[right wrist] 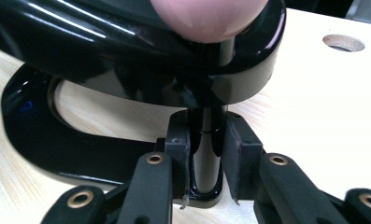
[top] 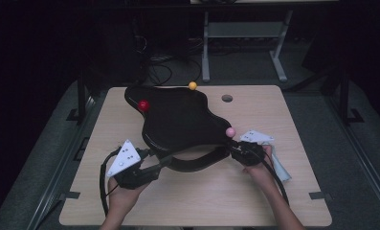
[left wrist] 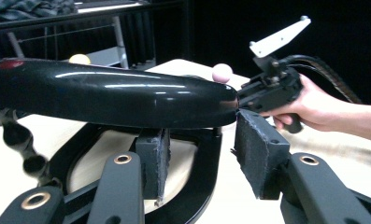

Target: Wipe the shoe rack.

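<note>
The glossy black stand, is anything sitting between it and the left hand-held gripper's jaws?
Nothing visible does. The left hand-held gripper already straddles the curved base loop of the black stand with open jaws, no other object in the gap. The right hand-held gripper is shut on the stand's upright post.

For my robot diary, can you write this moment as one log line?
thing: glossy black stand | right gripper: shut on its post | left gripper: open, jaws astride its base loop | pink ball: on stand's top

Wooden table top (top: 202,191) bears a round cable hole (top: 227,98) near its far edge. Beyond it, a grey metal desk frame (top: 245,33) stands over loose cables (top: 159,72) on the floor.
</note>
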`<state>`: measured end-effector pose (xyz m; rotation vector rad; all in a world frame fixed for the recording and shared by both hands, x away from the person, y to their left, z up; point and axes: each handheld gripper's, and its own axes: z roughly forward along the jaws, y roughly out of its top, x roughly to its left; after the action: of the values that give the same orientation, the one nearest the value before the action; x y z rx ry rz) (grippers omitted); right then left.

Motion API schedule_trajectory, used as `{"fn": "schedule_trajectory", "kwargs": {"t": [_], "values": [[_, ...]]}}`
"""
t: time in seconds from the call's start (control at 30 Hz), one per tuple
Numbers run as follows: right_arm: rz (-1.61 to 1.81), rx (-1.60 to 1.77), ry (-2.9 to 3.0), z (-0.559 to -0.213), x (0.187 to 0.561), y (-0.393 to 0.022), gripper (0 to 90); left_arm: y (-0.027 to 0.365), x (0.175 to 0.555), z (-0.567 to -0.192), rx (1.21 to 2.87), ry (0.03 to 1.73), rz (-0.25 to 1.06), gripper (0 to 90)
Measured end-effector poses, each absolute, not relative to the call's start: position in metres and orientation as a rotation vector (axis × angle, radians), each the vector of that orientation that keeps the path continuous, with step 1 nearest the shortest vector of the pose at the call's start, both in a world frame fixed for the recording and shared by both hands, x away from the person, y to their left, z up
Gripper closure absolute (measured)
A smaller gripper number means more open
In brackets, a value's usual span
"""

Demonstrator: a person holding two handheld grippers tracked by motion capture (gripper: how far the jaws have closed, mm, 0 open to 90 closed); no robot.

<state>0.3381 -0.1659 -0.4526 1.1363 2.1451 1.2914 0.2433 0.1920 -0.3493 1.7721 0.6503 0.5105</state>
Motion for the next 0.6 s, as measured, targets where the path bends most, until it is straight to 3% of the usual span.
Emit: {"fn": "schedule_trajectory", "kwargs": {"t": [0.6], "values": [[1.299, 1.094, 2.176, -0.452, 0.335, -0.137, 73.4, 0.233, 0.291, -0.349, 1.737, 0.814, 0.602, 56.2]]}}
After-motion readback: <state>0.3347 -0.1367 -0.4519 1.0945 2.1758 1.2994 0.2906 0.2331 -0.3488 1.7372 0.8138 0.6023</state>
